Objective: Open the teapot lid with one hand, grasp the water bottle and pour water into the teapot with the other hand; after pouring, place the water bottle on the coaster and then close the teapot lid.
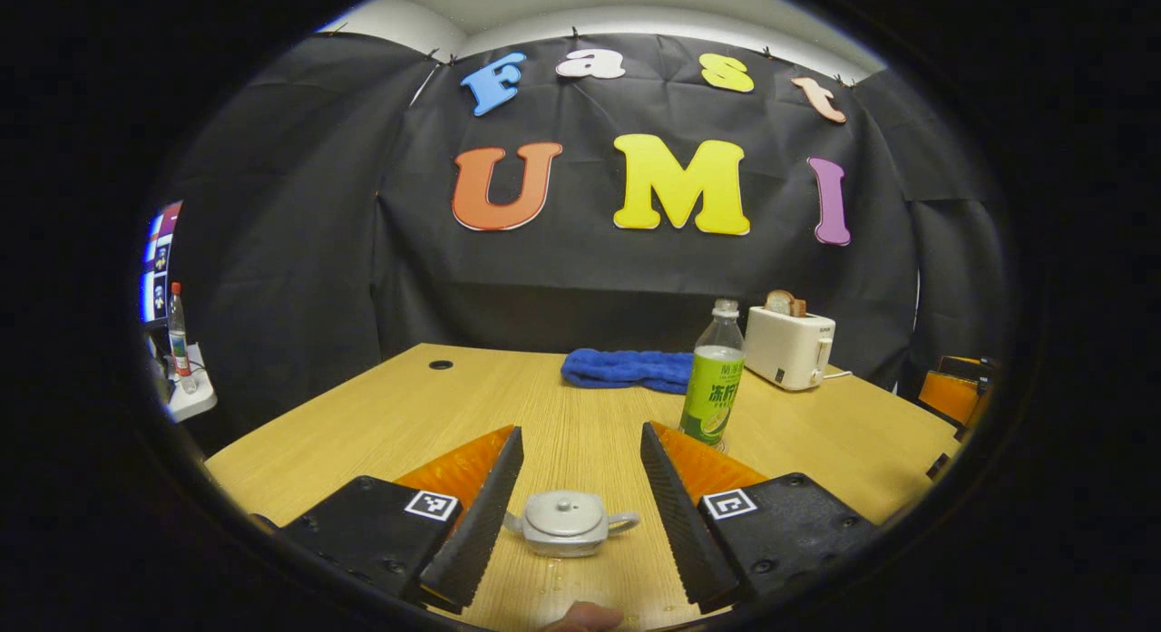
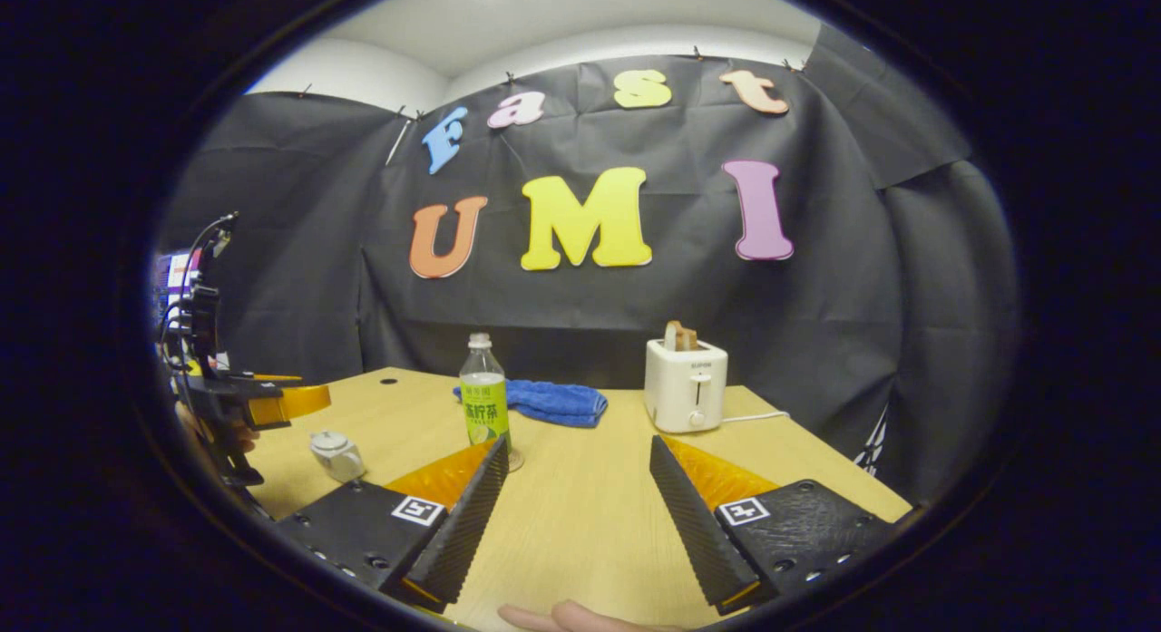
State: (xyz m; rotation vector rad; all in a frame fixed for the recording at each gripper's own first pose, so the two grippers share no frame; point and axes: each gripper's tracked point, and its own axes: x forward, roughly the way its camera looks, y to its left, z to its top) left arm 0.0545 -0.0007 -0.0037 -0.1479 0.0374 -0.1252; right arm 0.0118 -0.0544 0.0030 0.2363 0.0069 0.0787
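Left gripper (image 1: 580, 496) spread wide, teapot (image 1: 570, 523) on the table between its fingers, lid (image 1: 564, 510) on. Right gripper (image 2: 576, 505) likewise spread, empty; water bottle (image 2: 483, 398) at eleven o'clock. Recommend the left descend centred, pinching the lid's knob squarely.

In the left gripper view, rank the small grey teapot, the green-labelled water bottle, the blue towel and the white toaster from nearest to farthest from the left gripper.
1. Small grey teapot, between the open fingers of the left gripper.
2. Green-labelled water bottle, ahead, slightly right.
3. Blue towel, folded behind the bottle.
4. White toaster, far right, roughly level with the towel; too close to call.
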